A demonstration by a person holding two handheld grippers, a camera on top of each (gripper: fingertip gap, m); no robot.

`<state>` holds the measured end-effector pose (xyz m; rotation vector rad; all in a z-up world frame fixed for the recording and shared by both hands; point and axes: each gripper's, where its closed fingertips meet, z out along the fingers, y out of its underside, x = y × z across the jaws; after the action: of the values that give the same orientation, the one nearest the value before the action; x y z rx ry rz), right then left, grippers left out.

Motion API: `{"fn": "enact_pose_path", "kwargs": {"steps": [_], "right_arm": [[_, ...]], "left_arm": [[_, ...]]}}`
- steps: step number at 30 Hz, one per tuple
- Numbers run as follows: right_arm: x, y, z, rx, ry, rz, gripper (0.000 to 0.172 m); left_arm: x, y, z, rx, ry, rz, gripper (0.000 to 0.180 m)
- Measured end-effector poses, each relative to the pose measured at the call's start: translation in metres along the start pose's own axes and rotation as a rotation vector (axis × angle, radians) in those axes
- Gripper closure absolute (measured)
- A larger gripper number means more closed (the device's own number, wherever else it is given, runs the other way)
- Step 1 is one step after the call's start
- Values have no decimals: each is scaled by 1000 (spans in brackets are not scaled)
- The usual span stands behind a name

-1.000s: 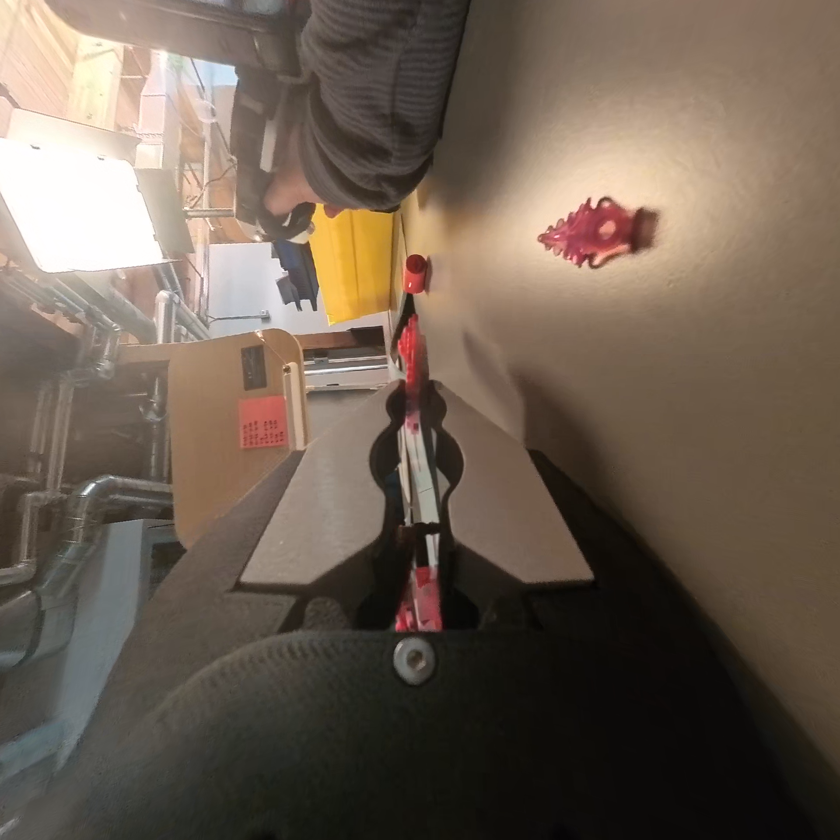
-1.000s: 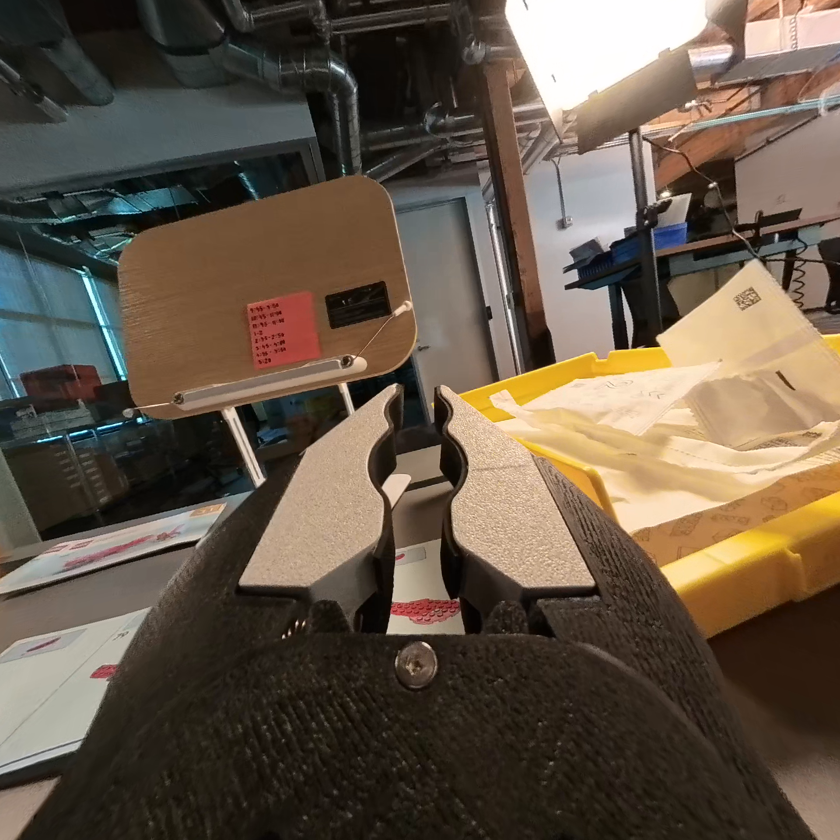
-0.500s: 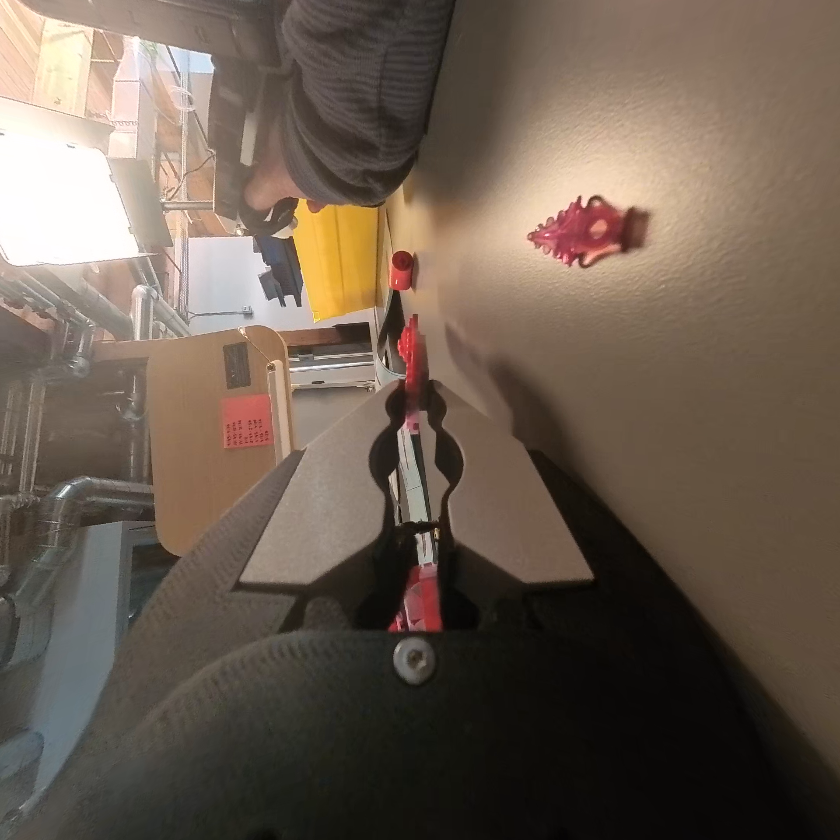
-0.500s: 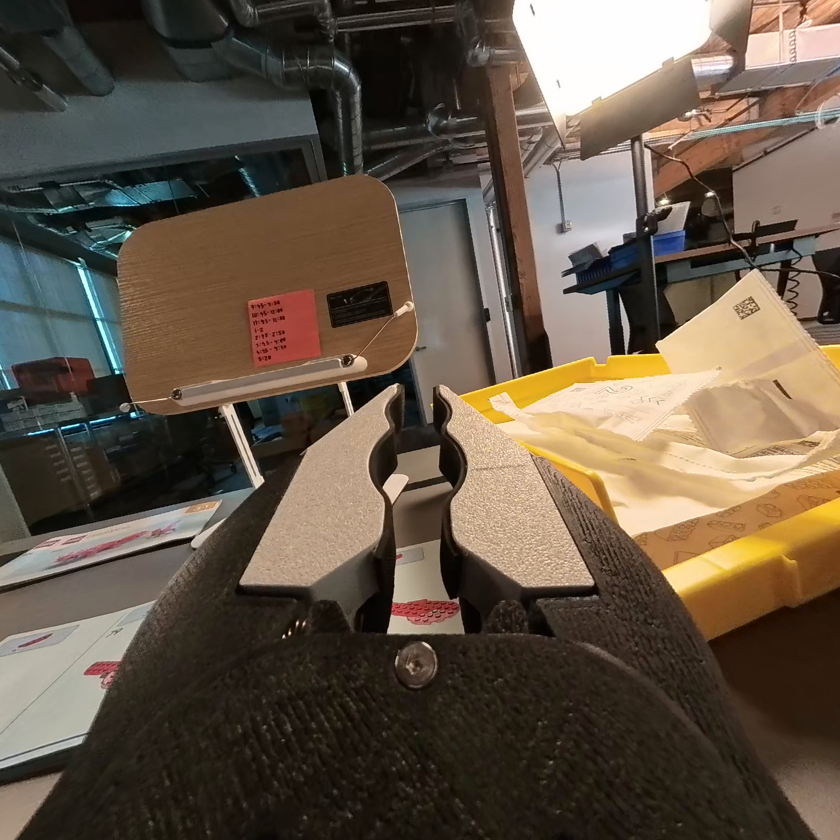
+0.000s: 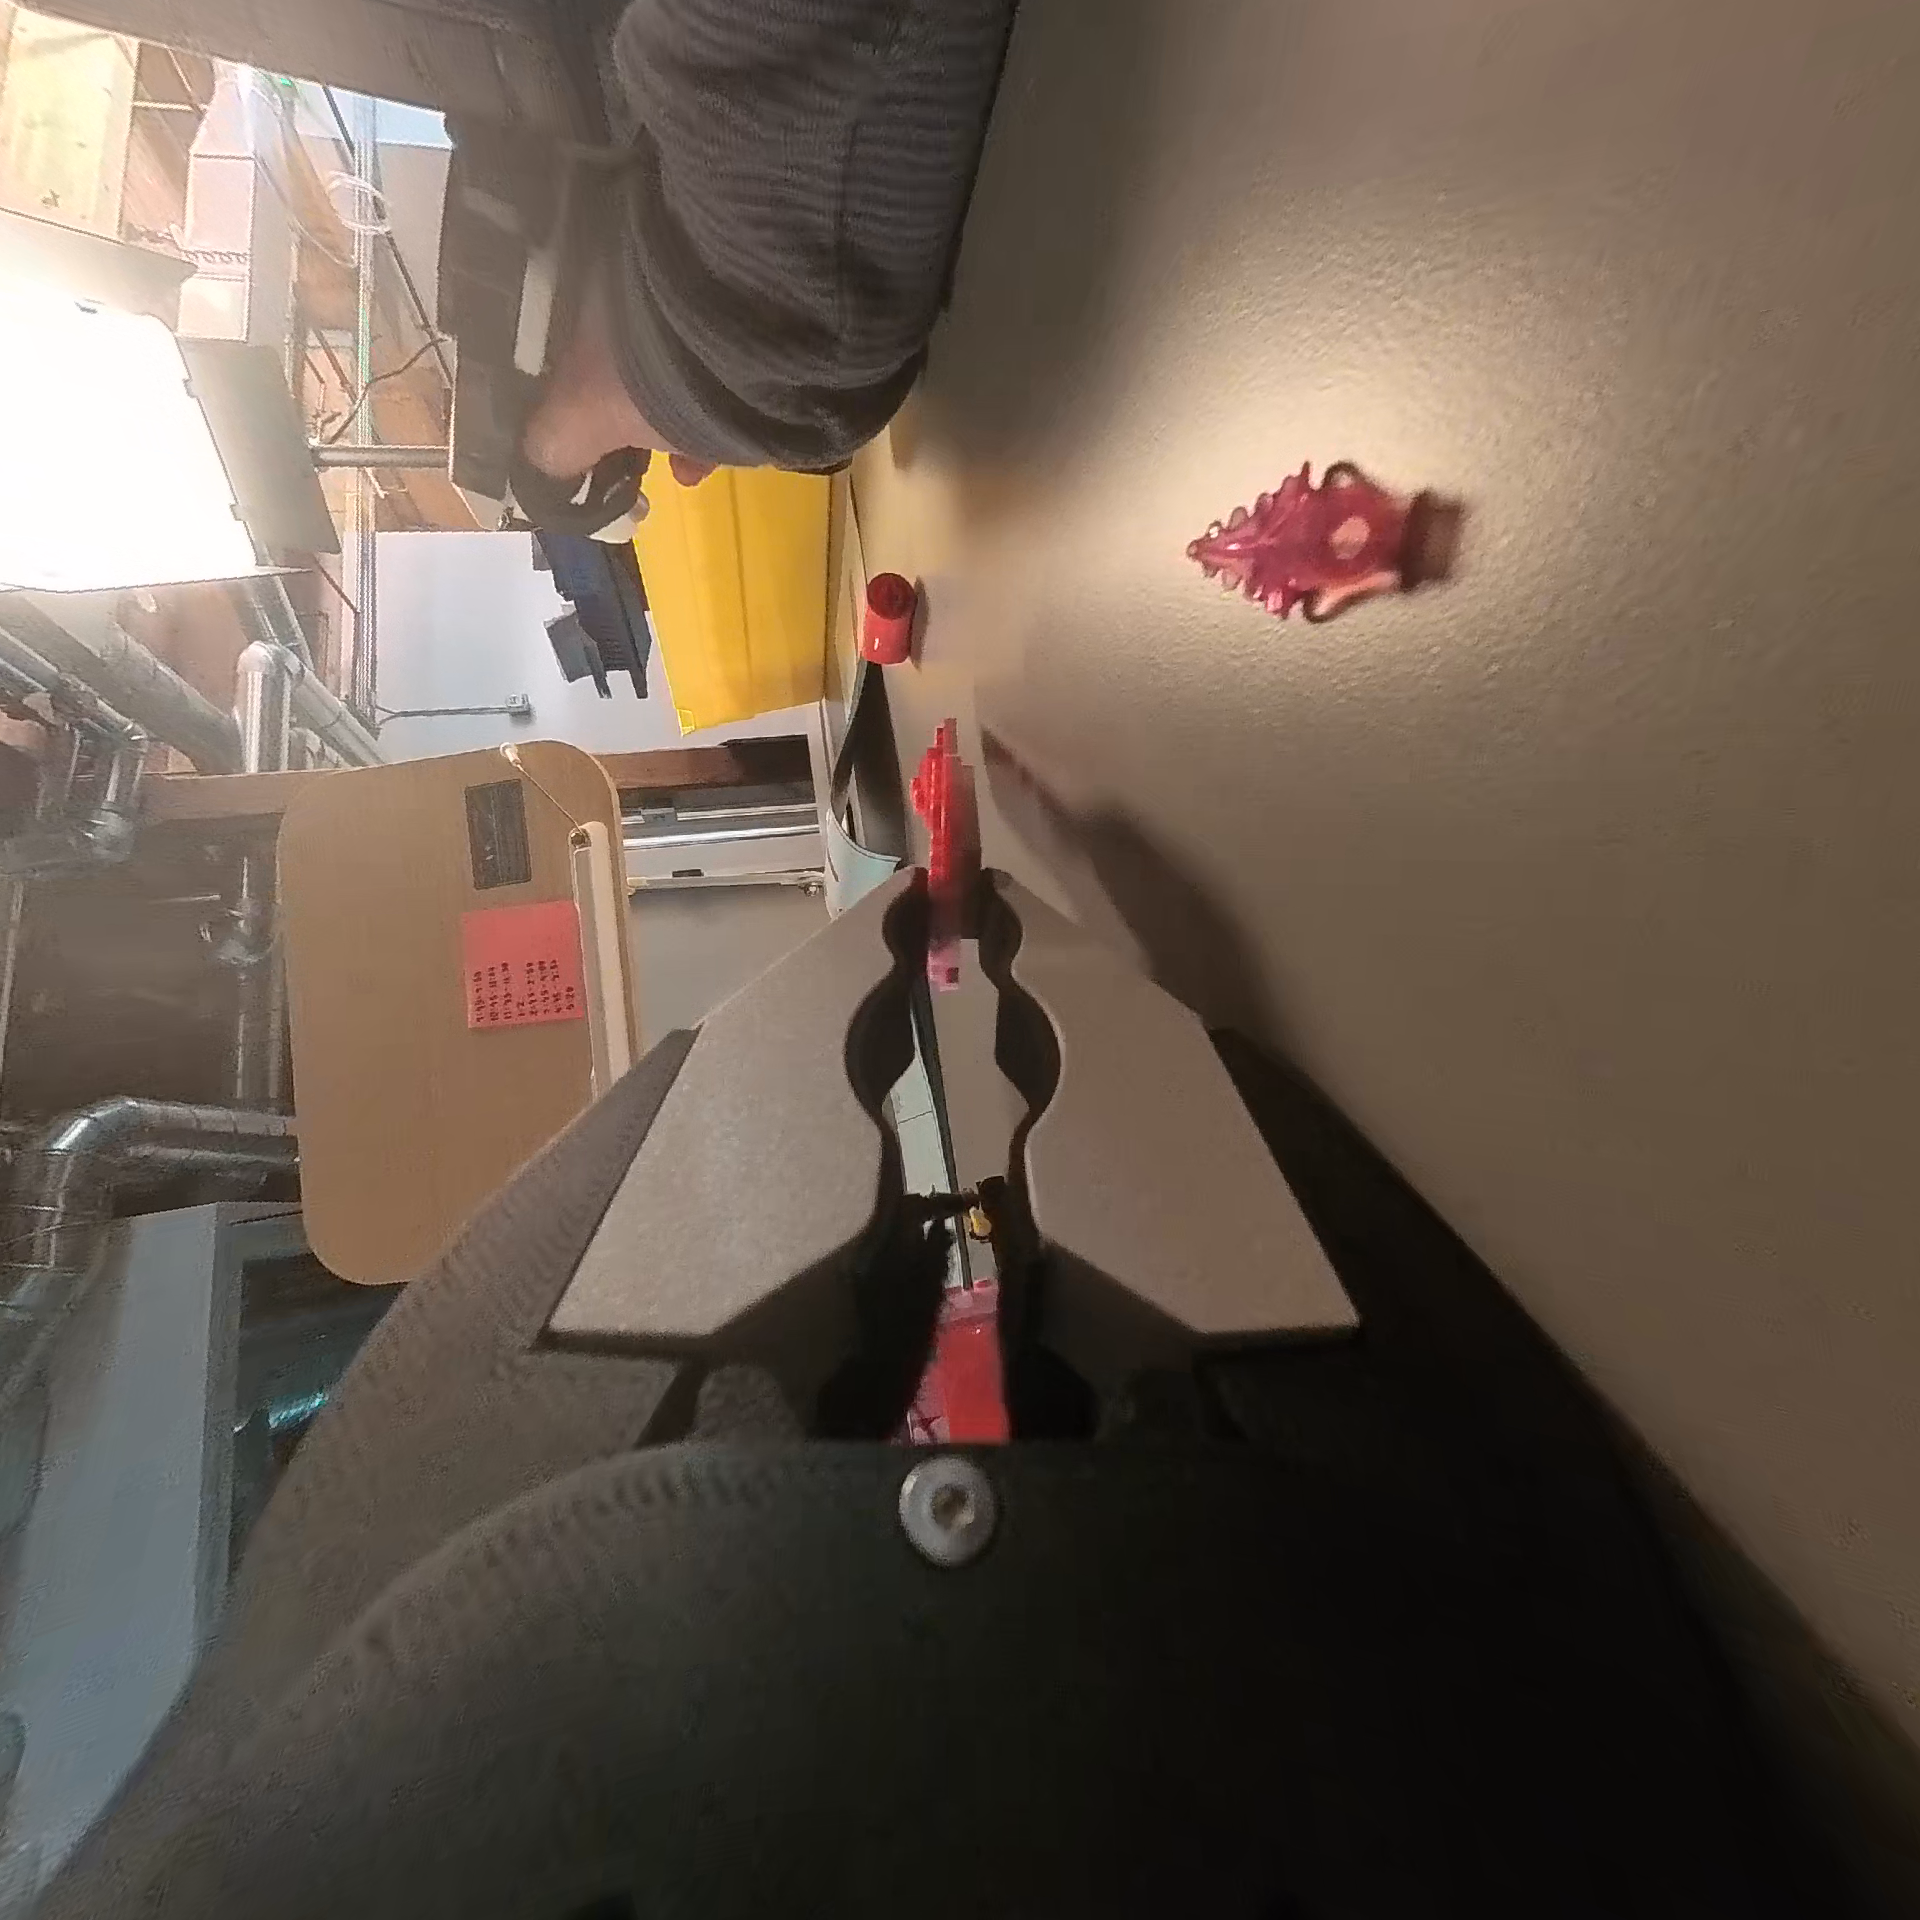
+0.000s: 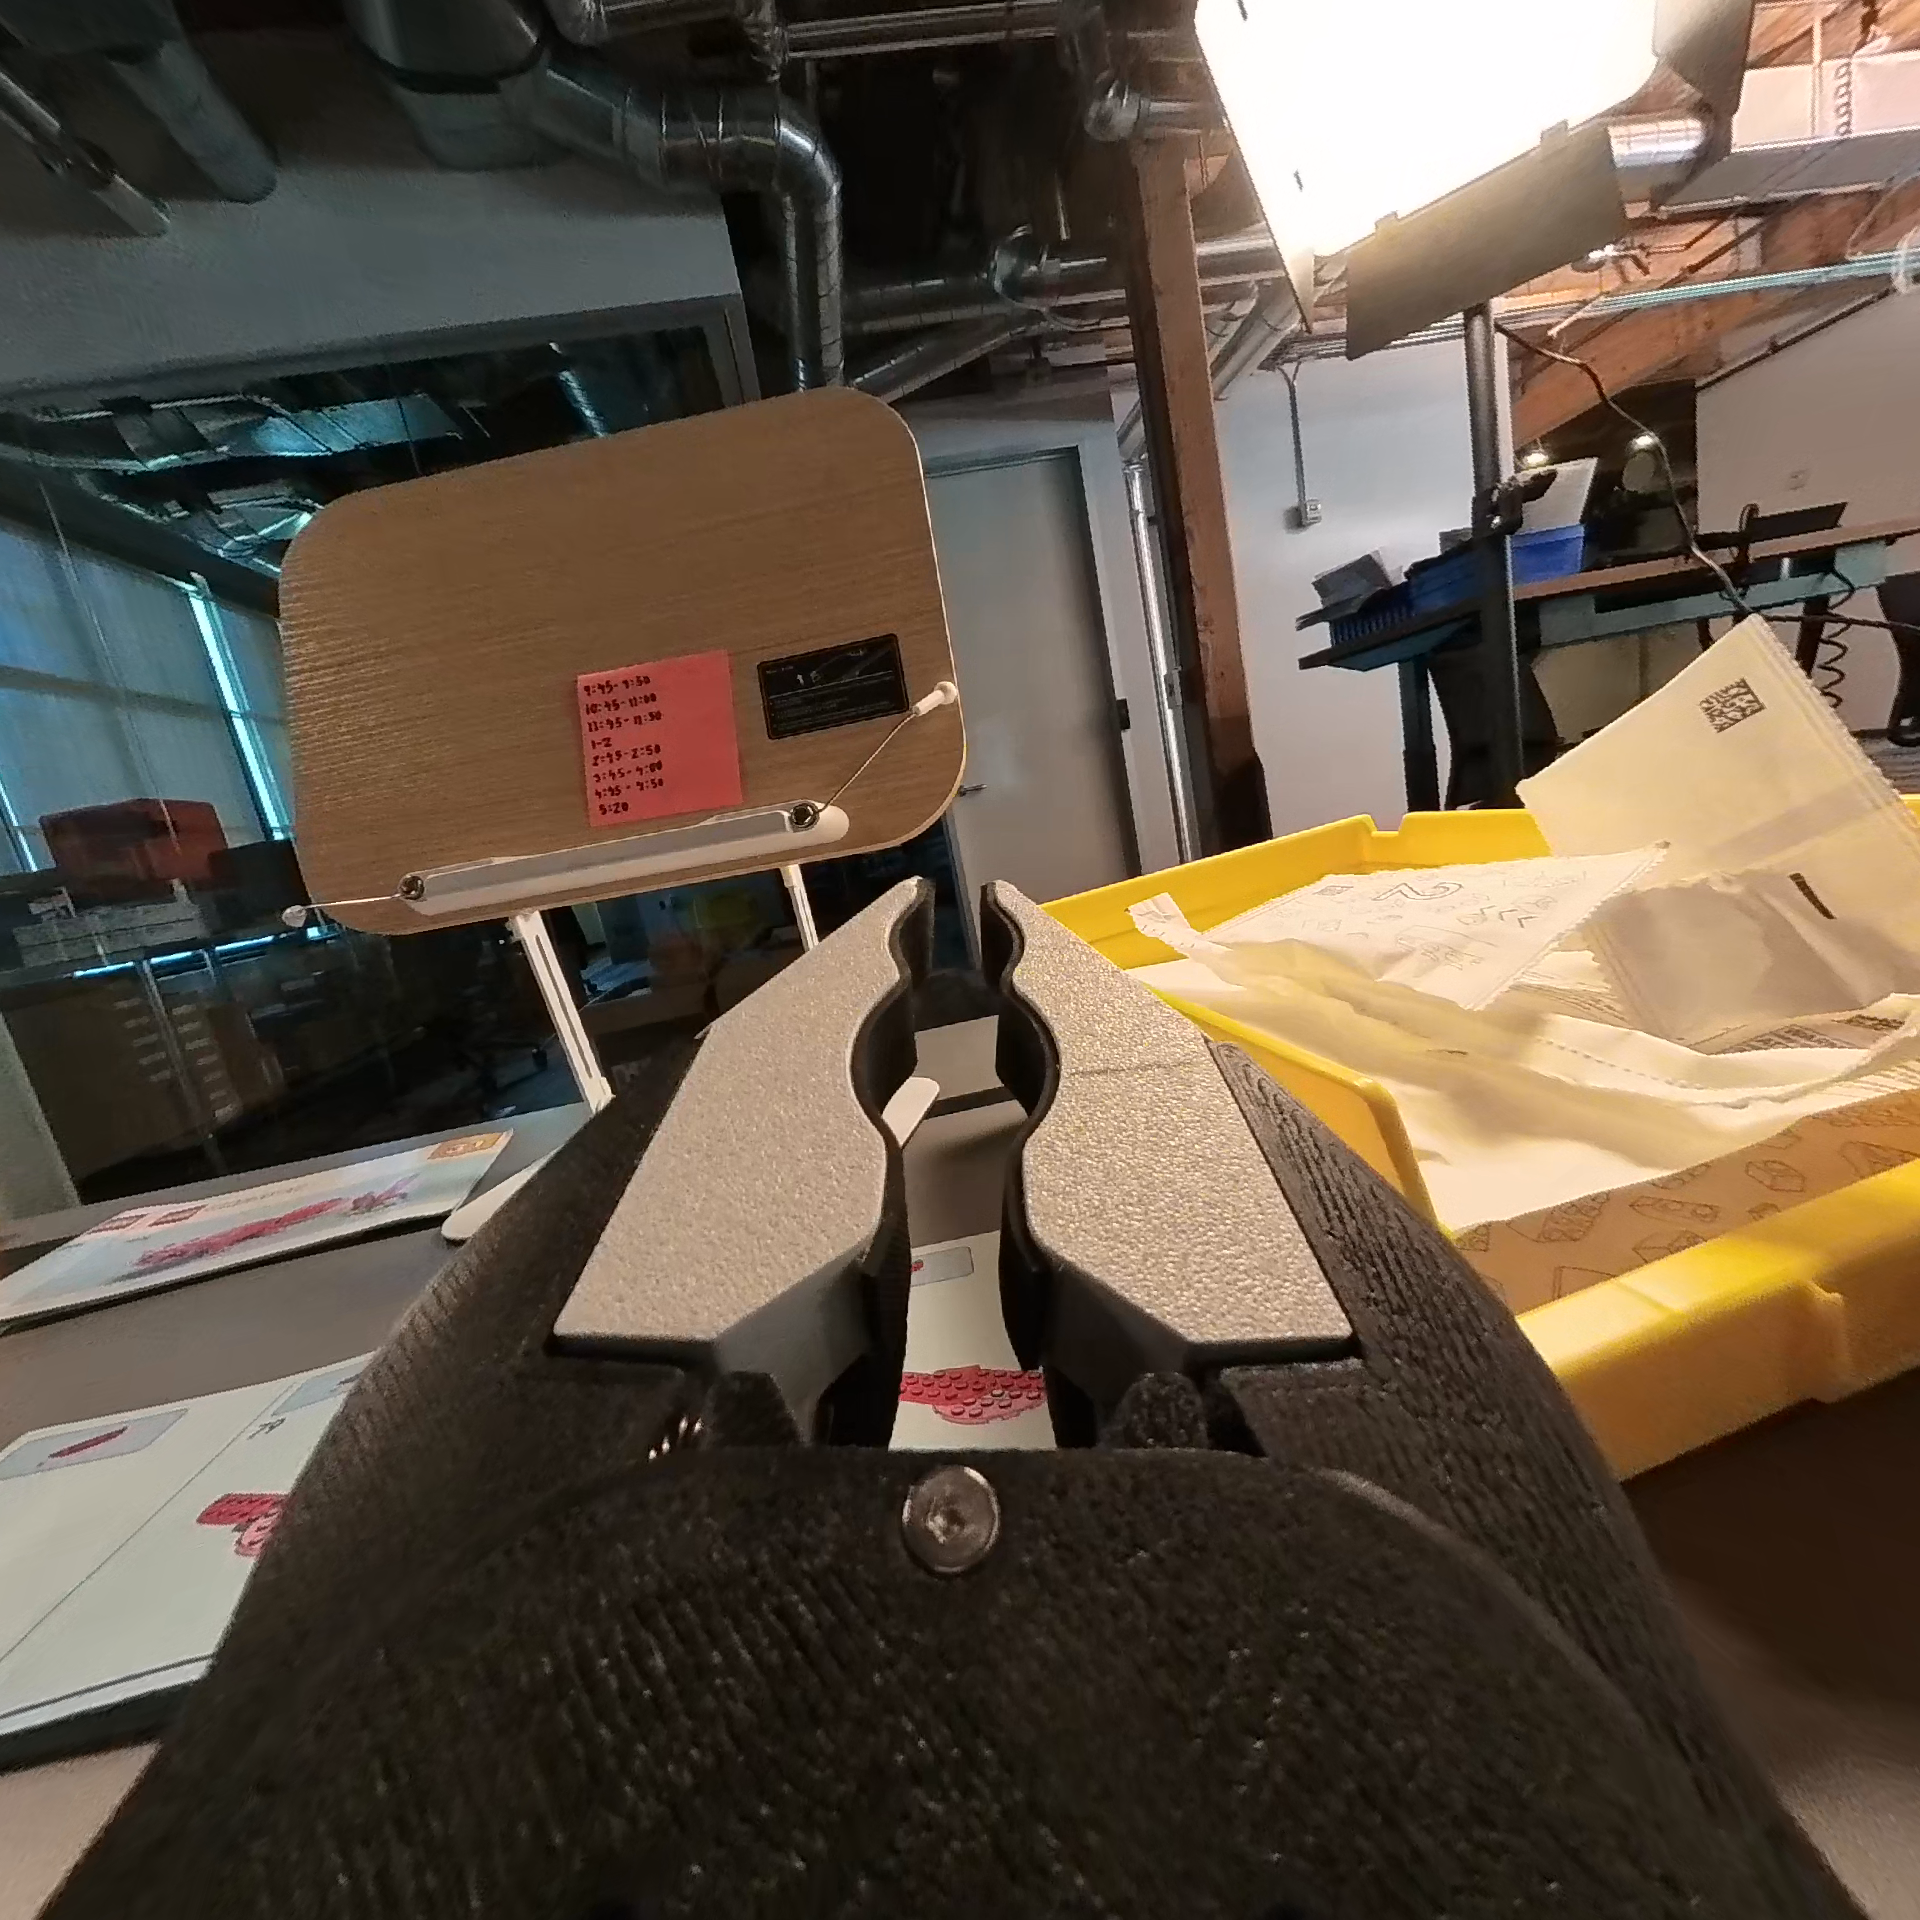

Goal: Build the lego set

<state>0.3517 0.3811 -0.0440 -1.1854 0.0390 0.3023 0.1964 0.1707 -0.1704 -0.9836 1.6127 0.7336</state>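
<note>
Apparently narrower now, right gripper (image 6: pixel 954 914).

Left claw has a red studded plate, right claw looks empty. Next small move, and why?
Probably open the right claw wider and dip it toward the table. Its tips stand barely apart with nothing between them, and it aims up at the wooden stand. The left claw already grips the red plate edge-on, while a small red round piece lies loose.

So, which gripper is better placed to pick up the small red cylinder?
Probably right: the right gripper has empty, slightly parted fingers, while the left gripper grips a red studded plate, with the red cylinder beyond it.
</note>
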Motion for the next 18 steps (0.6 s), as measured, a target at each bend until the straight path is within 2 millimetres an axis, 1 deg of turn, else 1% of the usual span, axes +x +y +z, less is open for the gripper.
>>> {"fn": "enact_pose_path", "kwargs": {"steps": [14, 18], "right_arm": [[-1, 2, 1, -10, -9, 10, 166], [-4, 2, 1, -9, -18, -1, 166]], "left_arm": [[0, 1, 1, -1, -5, -3, 173], [3, 3, 2, -5, 26, -48, 173]]}}
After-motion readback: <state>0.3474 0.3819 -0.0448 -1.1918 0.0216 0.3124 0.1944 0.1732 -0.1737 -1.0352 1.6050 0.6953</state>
